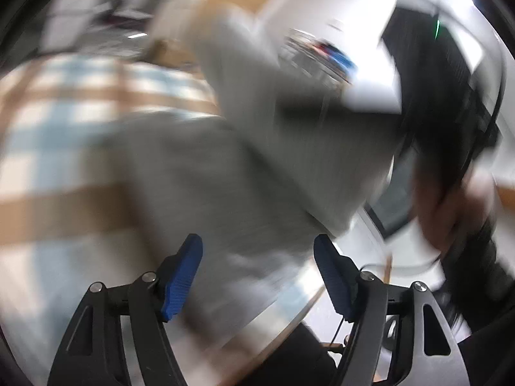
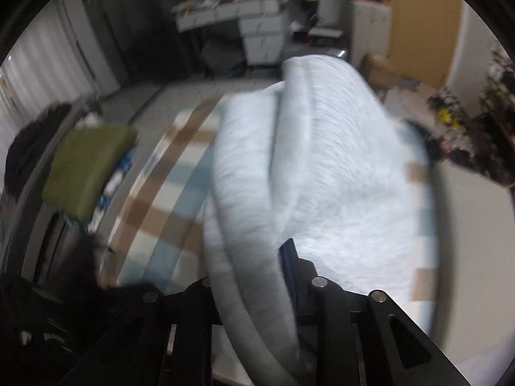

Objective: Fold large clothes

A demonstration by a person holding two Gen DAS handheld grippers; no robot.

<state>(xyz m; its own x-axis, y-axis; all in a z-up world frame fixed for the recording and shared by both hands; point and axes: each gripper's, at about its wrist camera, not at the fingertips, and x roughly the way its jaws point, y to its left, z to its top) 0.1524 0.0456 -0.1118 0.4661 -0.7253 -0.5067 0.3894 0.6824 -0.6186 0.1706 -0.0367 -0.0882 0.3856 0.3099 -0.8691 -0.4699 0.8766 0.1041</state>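
**A:** In the left wrist view, where did the soft pale grey fleece garment [image 1: 257, 160] lie from the left gripper [image 1: 257, 276]?

**B:** Ahead of it, toward twelve o'clock. The blue ribbed pads [image 1: 182, 276] stood well apart with nothing pressed between them; grey cloth showed beyond the gap, though with the blur I could not tell whether it touched either pad. A thick fold of the garment ran from about eleven o'clock down toward four o'clock, over the blue, white and tan checked cloth [image 1: 64, 122] that covered the desk. At three o'clock a person's hand [image 1: 450, 206] held a dark device, blurred.

**A:** And the right wrist view?

**B:** There the garment [image 2: 322, 167] began right at the right gripper [image 2: 286, 276] and rose toward twelve o'clock, its long axis straight along the fingers. The jaws stood nearly closed on a rolled grey edge; one blue pad [image 2: 288, 257] peeked out beside the fabric. The same checked cloth [image 2: 167, 193] lay beneath, and an olive green folded cushion-like piece [image 2: 87, 167] sat at nine o'clock, well apart.

**A:** So which hand was nearer?

**B:** The right one, I judged: it already had the cloth. The left would need to reach ahead to take a second edge.
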